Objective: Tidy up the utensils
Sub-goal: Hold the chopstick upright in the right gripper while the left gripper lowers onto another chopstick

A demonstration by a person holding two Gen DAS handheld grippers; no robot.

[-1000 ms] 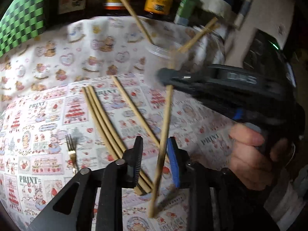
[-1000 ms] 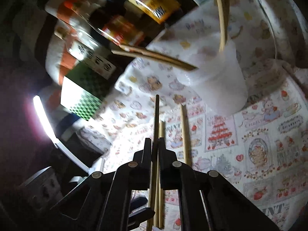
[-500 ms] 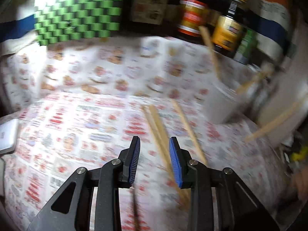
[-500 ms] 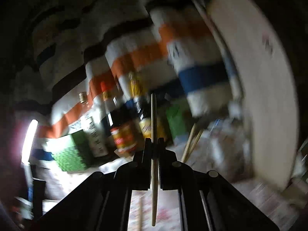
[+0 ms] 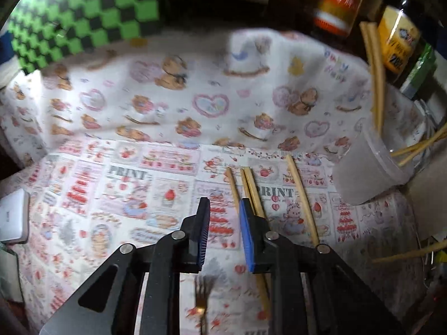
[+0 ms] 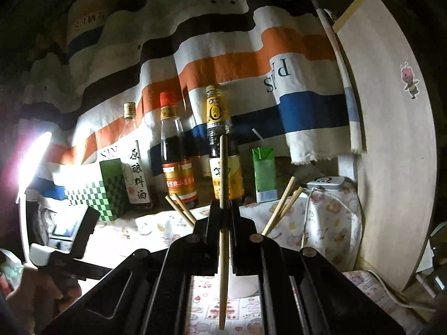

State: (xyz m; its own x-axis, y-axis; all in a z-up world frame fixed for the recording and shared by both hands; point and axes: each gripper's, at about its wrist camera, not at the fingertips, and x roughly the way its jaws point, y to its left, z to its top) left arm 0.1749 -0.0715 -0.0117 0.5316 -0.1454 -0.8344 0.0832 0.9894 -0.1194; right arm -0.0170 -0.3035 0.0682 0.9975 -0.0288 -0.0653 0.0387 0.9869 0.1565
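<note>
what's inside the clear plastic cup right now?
The clear plastic cup holds wooden chopsticks, two leaning left and two right. Its frosted wall hides their lower ends and anything else at the bottom.

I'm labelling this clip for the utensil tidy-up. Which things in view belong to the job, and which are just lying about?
Job:
- loose wooden chopsticks lying on the cloth
- wooden chopstick clamped upright in the right gripper
- translucent plastic cup holding chopsticks
- small metal fork
- left gripper, jaws just closing on nothing

Lying about:
- sauce bottles
- green checkered box
- green drink carton
</note>
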